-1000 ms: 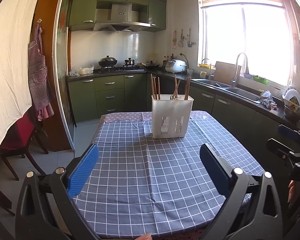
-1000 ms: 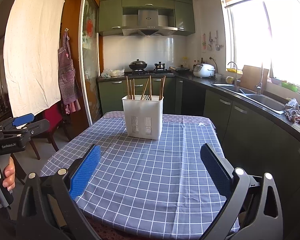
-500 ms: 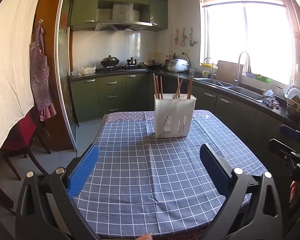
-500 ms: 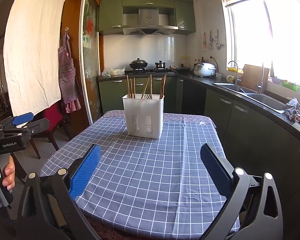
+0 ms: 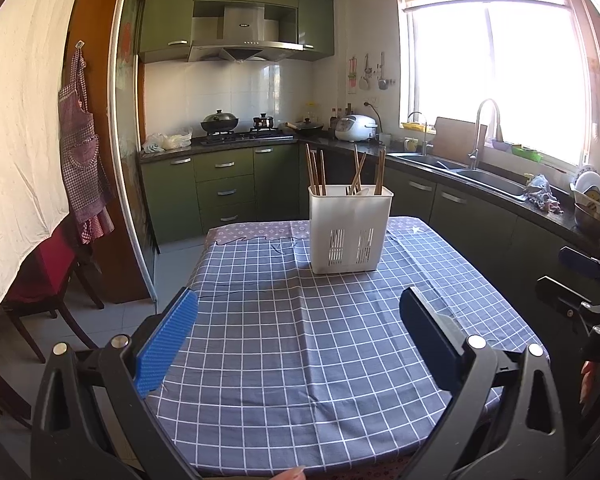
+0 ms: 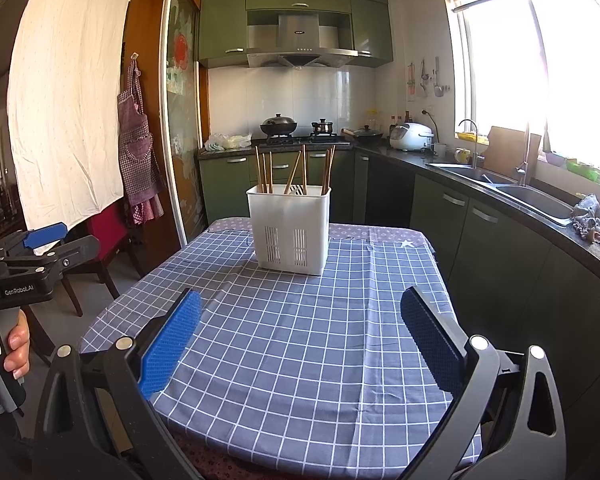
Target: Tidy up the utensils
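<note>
A white plastic utensil holder (image 5: 350,230) stands upright on the far part of the table, also in the right wrist view (image 6: 289,230). Several brown chopsticks (image 5: 315,172) stick up out of it, with a pale utensil among them (image 6: 296,189). My left gripper (image 5: 298,318) is open and empty, held above the near part of the table, well short of the holder. My right gripper (image 6: 300,318) is open and empty too, at about the same distance. Each gripper shows at the edge of the other's view.
The table carries a blue checked cloth (image 5: 320,340). Green kitchen cabinets (image 5: 224,192), a stove with pots (image 5: 220,122) and a counter with a sink (image 5: 484,178) lie behind and to the right. A red chair (image 5: 40,280) stands at the left.
Both views have drifted slightly; the holder sits a little further right in the left wrist view. Both grippers stay open and empty.
</note>
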`<state>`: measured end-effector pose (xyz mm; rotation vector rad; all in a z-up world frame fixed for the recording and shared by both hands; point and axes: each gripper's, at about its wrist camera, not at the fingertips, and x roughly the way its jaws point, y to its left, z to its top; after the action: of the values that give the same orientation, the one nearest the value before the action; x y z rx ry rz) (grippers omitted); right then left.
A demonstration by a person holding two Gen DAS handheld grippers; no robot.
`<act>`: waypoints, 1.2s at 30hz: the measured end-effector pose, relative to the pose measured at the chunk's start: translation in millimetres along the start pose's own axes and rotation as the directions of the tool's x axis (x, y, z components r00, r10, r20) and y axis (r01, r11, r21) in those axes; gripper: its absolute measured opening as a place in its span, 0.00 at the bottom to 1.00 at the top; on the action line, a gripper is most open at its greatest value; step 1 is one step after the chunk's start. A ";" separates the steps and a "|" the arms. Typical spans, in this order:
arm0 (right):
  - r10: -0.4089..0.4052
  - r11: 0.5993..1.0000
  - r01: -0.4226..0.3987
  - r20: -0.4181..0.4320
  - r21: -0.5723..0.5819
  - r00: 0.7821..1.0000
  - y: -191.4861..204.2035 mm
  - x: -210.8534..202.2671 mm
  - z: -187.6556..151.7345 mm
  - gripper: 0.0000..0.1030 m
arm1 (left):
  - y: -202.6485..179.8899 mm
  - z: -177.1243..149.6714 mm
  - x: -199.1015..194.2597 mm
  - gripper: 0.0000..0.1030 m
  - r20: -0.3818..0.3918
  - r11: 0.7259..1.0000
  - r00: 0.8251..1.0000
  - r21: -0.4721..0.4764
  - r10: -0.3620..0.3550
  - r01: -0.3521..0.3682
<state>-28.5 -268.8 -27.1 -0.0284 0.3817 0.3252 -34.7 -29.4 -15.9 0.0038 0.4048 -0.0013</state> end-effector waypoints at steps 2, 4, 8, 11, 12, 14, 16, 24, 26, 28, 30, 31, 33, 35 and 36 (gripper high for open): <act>0.000 1.000 0.000 -0.002 -0.001 1.000 -0.2 0.5 -0.4 0.95 | 0.0 0.3 0.2 0.93 -0.001 1.000 1.000 -0.002 -0.002 0.002; 0.001 1.000 -0.001 -0.004 -0.001 1.000 -0.4 1.8 -1.5 0.95 | 0.1 0.2 0.4 0.93 0.001 1.000 1.000 0.000 0.003 -0.003; 0.002 1.000 -0.002 -0.011 -0.006 1.000 2.7 3.2 -3.0 0.95 | 0.4 0.0 1.7 0.93 -0.004 1.000 1.000 0.004 0.013 -0.013; 0.005 1.000 -0.005 -0.016 -0.007 1.000 3.2 5.2 -3.7 0.95 | 1.7 0.3 2.6 0.93 -0.009 1.000 1.000 -0.006 0.001 -0.001; 0.006 1.000 -0.006 -0.017 -0.008 1.000 3.5 5.4 -4.1 0.95 | 1.8 0.3 2.4 0.93 -0.008 1.000 1.000 -0.009 -0.002 0.002; 0.006 1.000 -0.007 -0.019 -0.009 1.000 3.9 6.2 -4.2 0.95 | 1.7 0.3 2.2 0.93 -0.006 1.000 1.000 -0.007 0.002 -0.002; 0.005 1.000 -0.006 -0.022 -0.010 1.000 4.1 6.7 -4.7 0.95 | 1.4 0.2 2.5 0.93 -0.009 1.000 1.000 -0.005 -0.001 0.001; 0.006 1.000 -0.006 -0.027 -0.012 1.000 4.4 8.2 -4.4 0.95 | 0.9 -0.7 6.0 0.93 -0.030 1.000 0.999 -0.013 -0.025 0.024; 0.006 1.000 -0.006 -0.029 -0.013 1.000 4.3 8.9 -4.7 0.95 | 0.5 -1.0 8.4 0.93 -0.040 0.999 0.999 -0.012 -0.031 0.031; 0.006 1.000 -0.006 -0.029 -0.013 1.000 4.5 9.1 -4.8 0.95 | 0.2 -1.4 8.9 0.93 -0.038 1.000 0.999 -0.012 -0.024 0.024; 0.006 1.000 -0.007 -0.029 -0.013 1.000 4.5 9.3 -5.0 0.95 | -0.1 -0.9 9.2 0.93 -0.030 1.000 0.999 -0.010 -0.013 0.013; 0.006 1.000 -0.007 -0.029 -0.013 1.000 4.6 9.2 -4.7 0.95 | -0.1 -0.8 9.2 0.93 -0.025 1.000 1.000 -0.010 -0.006 0.006; 0.006 1.000 -0.007 -0.032 -0.014 0.999 4.8 9.7 -5.2 0.95 | 0.3 -0.3 10.4 0.93 -0.023 1.000 1.000 -0.012 0.007 -0.008; 0.007 1.000 -0.007 -0.033 -0.014 0.999 5.1 9.8 -5.5 0.95 | 1.1 -0.3 11.6 0.93 -0.020 1.000 1.000 -0.015 0.000 0.000; 0.007 1.000 -0.007 -0.033 -0.014 0.999 5.1 9.9 -5.6 0.95 | 1.2 -0.5 12.1 0.93 -0.018 1.000 1.000 -0.013 -0.006 0.006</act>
<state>-23.4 -261.5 -35.8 -0.0462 0.4123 0.3347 -23.8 -28.2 -21.2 -0.0098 0.4228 -0.0047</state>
